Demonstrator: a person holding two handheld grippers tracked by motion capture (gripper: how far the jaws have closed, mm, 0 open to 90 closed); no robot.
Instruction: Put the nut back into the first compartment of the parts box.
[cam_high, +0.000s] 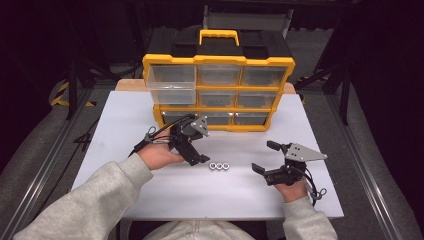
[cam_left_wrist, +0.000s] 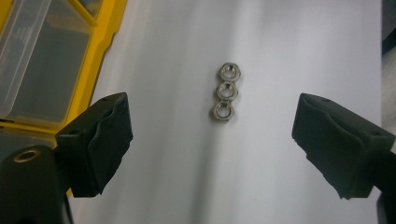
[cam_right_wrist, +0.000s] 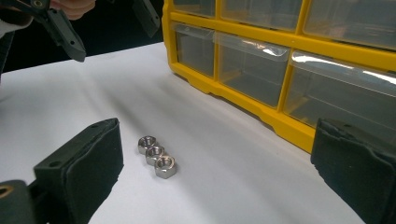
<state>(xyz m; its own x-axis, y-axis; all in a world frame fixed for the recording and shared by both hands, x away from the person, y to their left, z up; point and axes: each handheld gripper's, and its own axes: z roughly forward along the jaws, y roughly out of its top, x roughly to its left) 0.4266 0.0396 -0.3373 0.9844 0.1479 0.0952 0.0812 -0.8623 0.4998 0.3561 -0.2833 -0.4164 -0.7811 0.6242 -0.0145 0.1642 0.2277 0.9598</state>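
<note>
Behind the left claw, organizer bottom-left drawer partly hidden.

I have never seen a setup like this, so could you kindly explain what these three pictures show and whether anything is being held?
A person sits at a white table with a hand-held two-jaw gripper in each hand. The high view looks down from above: the left gripper and the right gripper flank three small metal nuts lying in a touching row. Behind them stands a yellow organiser with clear drawers; its top-left drawer is pulled out. The other two pictures come from cameras riding on each gripper, looking along its black jaws at the nuts. Both grippers stand open, and neither holds anything.
</note>
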